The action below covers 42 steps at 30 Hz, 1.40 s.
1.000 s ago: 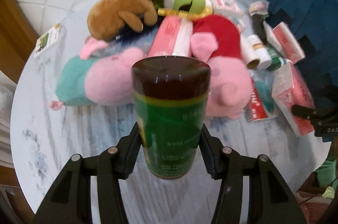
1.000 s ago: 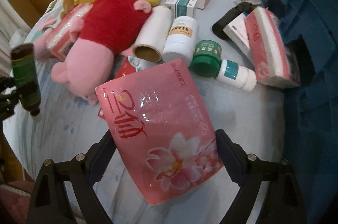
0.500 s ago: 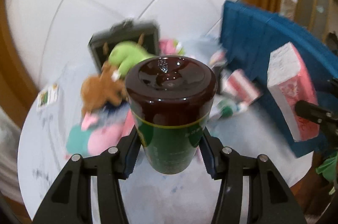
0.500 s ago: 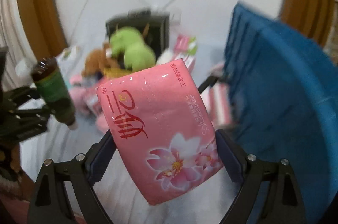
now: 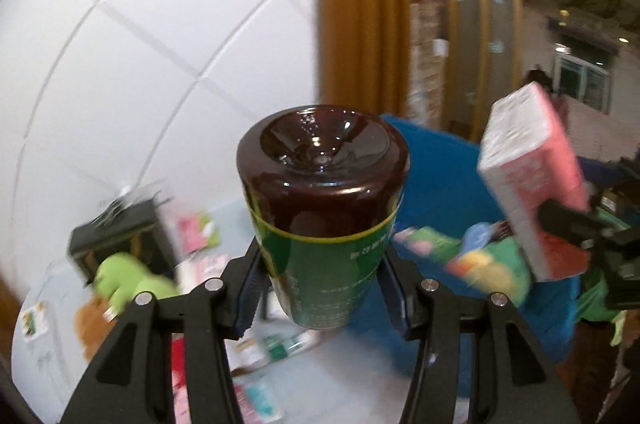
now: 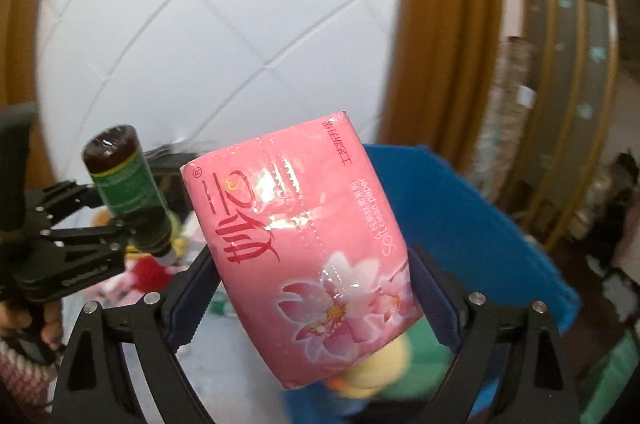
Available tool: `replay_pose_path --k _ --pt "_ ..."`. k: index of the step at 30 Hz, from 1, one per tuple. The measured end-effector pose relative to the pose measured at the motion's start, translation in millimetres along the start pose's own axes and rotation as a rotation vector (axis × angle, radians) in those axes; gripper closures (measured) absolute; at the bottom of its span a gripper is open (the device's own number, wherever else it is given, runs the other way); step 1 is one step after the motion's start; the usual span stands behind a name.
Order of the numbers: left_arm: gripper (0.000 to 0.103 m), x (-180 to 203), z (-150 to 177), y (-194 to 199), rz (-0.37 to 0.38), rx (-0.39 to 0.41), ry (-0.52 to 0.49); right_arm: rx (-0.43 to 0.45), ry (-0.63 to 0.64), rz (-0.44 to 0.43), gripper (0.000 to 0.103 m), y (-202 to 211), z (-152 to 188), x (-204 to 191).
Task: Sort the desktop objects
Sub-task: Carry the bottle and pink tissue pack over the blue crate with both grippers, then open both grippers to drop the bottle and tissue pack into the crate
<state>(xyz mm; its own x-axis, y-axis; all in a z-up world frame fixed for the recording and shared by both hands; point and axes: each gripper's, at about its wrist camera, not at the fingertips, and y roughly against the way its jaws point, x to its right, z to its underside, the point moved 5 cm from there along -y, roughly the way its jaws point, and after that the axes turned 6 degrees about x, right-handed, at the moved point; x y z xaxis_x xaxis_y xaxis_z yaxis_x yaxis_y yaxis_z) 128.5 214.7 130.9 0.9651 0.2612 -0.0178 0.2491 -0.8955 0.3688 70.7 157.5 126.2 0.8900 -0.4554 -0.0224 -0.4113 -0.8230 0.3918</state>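
Above the blue bin (image 6: pixel 460 224), left tongs (image 5: pixel 322 288) pinch a green bottle (image 5: pixel 324 224), right tongs (image 6: pixel 312 298) a pink tissue pack (image 6: pixel 304 244).

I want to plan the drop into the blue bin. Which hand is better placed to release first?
Probably right: the right gripper holds the pink tissue pack near the blue bin; the left gripper with the green bottle is beside it.

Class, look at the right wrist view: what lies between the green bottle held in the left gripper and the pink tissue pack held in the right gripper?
Nothing solid in the right wrist view: only open air separates the green bottle from the pink tissue pack, with blurred table clutter far behind.
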Motion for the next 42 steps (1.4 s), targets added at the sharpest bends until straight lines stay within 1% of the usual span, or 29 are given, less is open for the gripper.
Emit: replay_pose_path --k 3,4,7,10,11,13,16,20,22,27,28,31,34,42 --pt "0.052 43.9 -21.1 -19.1 0.049 -0.005 -0.023 -0.022 -0.018 0.081 0.011 -7.6 2.0 44.2" --pt "0.052 61.6 -27.2 -30.9 0.069 -0.020 -0.033 -0.037 -0.028 0.101 0.011 -12.5 4.1 58.2" --pt "0.052 98.7 -32.8 -64.7 0.081 -0.073 -0.078 -0.096 -0.054 0.146 0.011 -35.5 18.6 100.8" --pt "0.052 127.7 -28.8 -96.8 0.090 -0.157 -0.108 -0.165 -0.052 0.184 0.011 -52.5 33.1 138.2" --pt "0.052 135.1 -25.5 -108.2 0.093 -0.190 -0.112 -0.197 -0.049 0.185 0.012 -64.4 40.0 148.8" --pt "0.052 149.4 -15.3 -131.6 0.093 -0.264 -0.141 -0.247 -0.038 0.183 0.012 -81.8 53.1 160.9" --pt "0.052 163.9 -0.2 -145.6 0.091 -0.338 -0.173 -0.309 -0.028 0.178 0.012 -99.2 72.2 179.2" --pt "0.052 172.0 8.8 -156.6 0.068 -0.376 -0.204 -0.368 -0.020 0.162 0.012 -111.4 91.4 190.2" --pt "0.052 172.4 9.2 -161.5 0.061 -0.388 -0.207 -0.381 -0.010 0.161 0.012 -111.4 98.6 189.9" --pt "0.052 183.7 13.2 -157.9 0.048 -0.403 -0.219 -0.419 0.015 0.147 0.011 -122.4 107.3 194.7" --pt "0.049 183.3 13.8 -158.3 0.044 -0.407 -0.219 -0.423 0.016 0.143 0.011 -123.7 109.8 194.3" --pt "0.042 180.6 13.7 -158.5 0.044 -0.407 -0.209 -0.439 0.019 0.132 0.010 -132.1 111.4 197.6" --pt "0.037 175.5 13.7 -161.2 0.042 -0.403 -0.211 -0.450 0.024 0.129 0.010 -139.6 110.2 201.2" --pt "0.037 174.2 11.9 -158.1 0.043 -0.393 -0.208 -0.449 0.023 0.125 0.002 -137.2 108.1 201.0"
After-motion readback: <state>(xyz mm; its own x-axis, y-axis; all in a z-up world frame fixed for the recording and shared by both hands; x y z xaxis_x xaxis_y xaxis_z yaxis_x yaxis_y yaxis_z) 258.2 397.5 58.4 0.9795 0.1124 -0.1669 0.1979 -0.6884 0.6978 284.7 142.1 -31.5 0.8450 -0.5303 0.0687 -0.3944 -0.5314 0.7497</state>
